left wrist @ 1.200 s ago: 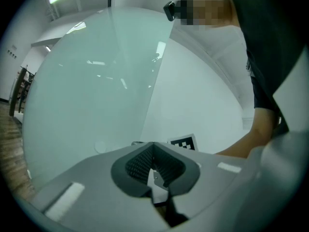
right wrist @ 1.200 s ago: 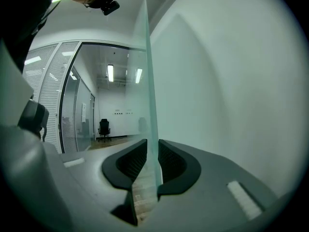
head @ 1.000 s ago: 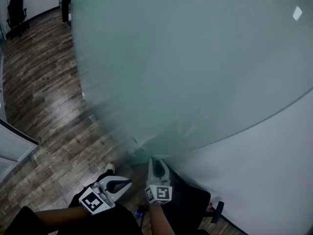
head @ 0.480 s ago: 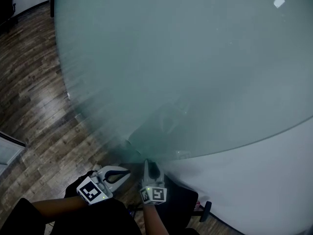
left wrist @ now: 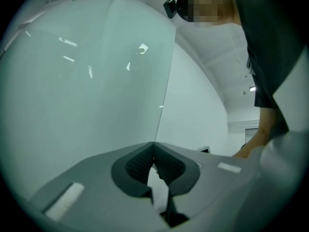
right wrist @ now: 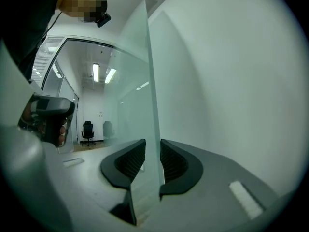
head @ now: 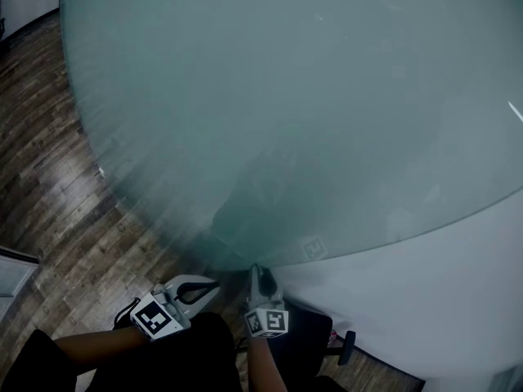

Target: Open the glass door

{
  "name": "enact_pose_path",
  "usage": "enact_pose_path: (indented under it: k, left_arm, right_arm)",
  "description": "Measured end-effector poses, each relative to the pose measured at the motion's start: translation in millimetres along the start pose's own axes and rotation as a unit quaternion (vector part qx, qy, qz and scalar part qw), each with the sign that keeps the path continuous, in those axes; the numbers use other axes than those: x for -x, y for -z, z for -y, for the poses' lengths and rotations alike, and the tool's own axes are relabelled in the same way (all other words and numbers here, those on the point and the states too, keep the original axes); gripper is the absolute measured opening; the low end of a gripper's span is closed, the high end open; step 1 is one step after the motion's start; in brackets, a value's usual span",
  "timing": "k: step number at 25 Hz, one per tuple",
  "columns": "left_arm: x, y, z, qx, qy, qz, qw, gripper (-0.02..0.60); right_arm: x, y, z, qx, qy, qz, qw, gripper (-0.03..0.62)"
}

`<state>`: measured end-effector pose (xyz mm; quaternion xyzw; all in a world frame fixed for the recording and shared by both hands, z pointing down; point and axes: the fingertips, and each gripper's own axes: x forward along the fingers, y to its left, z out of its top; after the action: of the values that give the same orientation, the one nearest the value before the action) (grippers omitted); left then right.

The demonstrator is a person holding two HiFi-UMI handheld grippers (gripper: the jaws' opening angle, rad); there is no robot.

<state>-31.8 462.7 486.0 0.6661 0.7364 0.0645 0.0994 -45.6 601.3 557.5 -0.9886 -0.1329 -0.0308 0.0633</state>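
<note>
Evidently my right gripper [right wrist: 152,143] straddles the edge of the frosted pale-green glass door [right wrist: 150,91], jaws just opening around it; the head view hides that gap. My left gripper [left wrist: 153,145] is closed tip to tip.

Item count, three kinds in view.
1 glass door [head: 286,96]; 2 tongs: left gripper [head: 211,284], right gripper [head: 258,269]; 1 office chair [right wrist: 87,131], far beyond right gripper's jaws.
</note>
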Motion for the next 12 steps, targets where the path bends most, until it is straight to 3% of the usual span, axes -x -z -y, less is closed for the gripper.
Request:
enact_pose_path:
  k: [9, 12]
  left_arm:
    - [-14.4, -6.4, -1.2, 0.001, 0.006, -0.013, 0.9999, 0.0]
    - [-20.1, -13.1, -21.4, 0.0, -0.013, -0.01, 0.9999, 0.0]
  right_arm:
    - [-16.2, -16.9, 23.0, -0.017, 0.008, 0.005, 1.0, 0.101]
    - [-29.8, -18.3, 34.6, -0.033, 0.016, 0.007, 0.999, 0.104]
